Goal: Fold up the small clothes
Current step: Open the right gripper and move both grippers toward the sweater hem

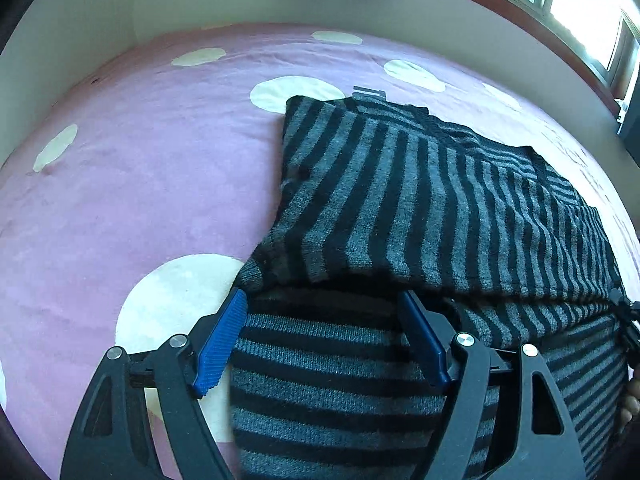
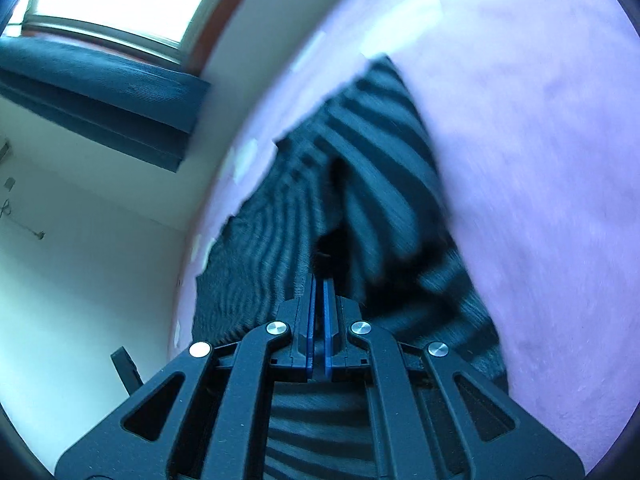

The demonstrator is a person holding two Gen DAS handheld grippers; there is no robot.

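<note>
Fleecy pink spotted blanket [image 1: 120, 168] | ribbed striped knit sweater [image 1: 400, 184] | left jaws apart, right jaws closed.

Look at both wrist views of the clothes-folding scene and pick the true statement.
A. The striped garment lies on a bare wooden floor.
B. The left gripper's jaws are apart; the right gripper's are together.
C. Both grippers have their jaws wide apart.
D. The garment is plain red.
B: the left gripper has its blue pads spread over the striped garment, while the right gripper has its pads pressed together.
</note>
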